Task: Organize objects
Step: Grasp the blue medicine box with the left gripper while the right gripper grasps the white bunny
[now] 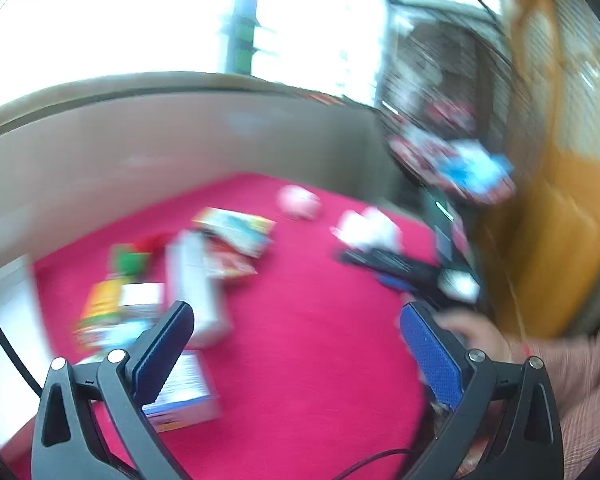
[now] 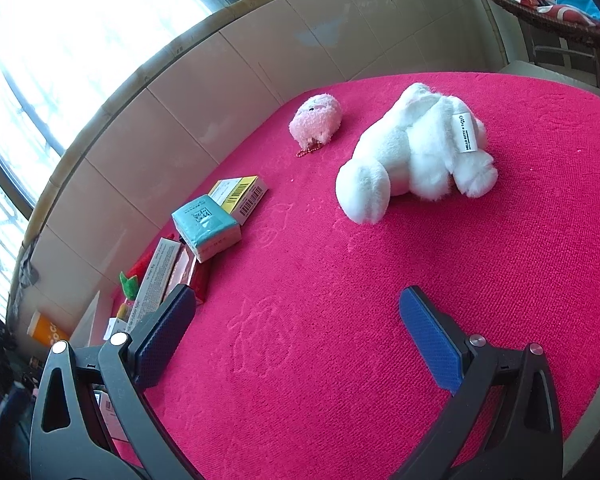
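Hovering over the pink mat [image 2: 320, 280], both tongs empty. Right gripper [image 2: 298, 334] spread wide, nothing between the pads; white plush [image 2: 416, 156] lies on its side at about 1 o'clock from it, well apart. Small pink plush [image 2: 316, 122] sits at 12 o'clock, near the mat's far edge. Boxes [image 2: 220, 212] are clustered along the wall at 10 o'clock — teal pack leaning on the yellow one.

Left gripper [image 1: 296, 350] also wide; its view is blurred, boxes [image 1: 196, 280] at 11 o'clock.

Judgement: between picks — reach stage. Next move likely calls for carrying the right tongs forward to straddle the white plush, then closing on its soft body.
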The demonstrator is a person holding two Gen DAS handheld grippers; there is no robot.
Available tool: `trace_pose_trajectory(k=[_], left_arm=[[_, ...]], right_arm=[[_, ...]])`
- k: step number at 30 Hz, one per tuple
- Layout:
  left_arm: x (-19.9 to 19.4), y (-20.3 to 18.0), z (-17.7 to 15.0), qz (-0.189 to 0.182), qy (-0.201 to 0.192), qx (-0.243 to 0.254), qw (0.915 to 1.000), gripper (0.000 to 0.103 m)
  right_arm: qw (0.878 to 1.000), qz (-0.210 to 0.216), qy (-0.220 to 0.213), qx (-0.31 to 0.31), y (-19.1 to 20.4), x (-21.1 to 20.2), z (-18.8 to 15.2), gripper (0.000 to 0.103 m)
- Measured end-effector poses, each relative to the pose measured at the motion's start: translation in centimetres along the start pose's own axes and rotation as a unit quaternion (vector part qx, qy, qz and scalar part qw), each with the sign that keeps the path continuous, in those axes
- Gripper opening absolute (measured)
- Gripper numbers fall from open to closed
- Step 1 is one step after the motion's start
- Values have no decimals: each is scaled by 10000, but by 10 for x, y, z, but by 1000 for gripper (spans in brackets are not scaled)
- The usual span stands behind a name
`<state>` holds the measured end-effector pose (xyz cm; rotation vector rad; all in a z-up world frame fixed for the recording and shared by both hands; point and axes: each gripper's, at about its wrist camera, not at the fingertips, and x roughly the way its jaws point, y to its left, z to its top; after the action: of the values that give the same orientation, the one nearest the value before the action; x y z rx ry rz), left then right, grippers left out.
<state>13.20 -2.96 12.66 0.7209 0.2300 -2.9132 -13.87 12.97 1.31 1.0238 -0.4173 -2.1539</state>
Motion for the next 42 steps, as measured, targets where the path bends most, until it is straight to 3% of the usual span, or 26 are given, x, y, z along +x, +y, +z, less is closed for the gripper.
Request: trace_pose_trajectory(k=[4,7,9,10,13,16,23,29,35,42], left_arm=[[-34,60,-10,851,-307,-866,9921,103],[-29,80,-22,167,-370,-1770,9834,103],[-25,84,-31,-47,-346,-2163,9757,103],[-17,86,-31,138,-227,-2192,9753,103],[-6,73,-34,1170,-6,-1730,9779,103],[6,63,-35,1713,211,-1408,9749,103],[38,46,-44,1844,810,-1028,9741,103],[47,57,-51,1796,1039,-1325,9692,103],[67,66,-50,1800,1293,-1517,9633,103],[75,71,-64,2067,1367,-1617,9552,103]], right_arm=[[10000,42,36,-20,1,-4,0,103],[9999,88,35,-122,4,-10,0,103],[9997,62,-16,-250,5,-15,1,103],[9994,27,-42,-340,6,-17,2,103],[9982,-154,-120,-574,6,-24,7,103],[9966,-515,-229,-609,-3,-29,19,103],[9927,-1085,-140,-510,-24,-14,61,103],[9788,-1700,30,-1139,-16,21,83,103],[9668,-2073,411,-1435,-17,54,84,103],[9562,-2279,856,-1623,-20,68,84,103]])
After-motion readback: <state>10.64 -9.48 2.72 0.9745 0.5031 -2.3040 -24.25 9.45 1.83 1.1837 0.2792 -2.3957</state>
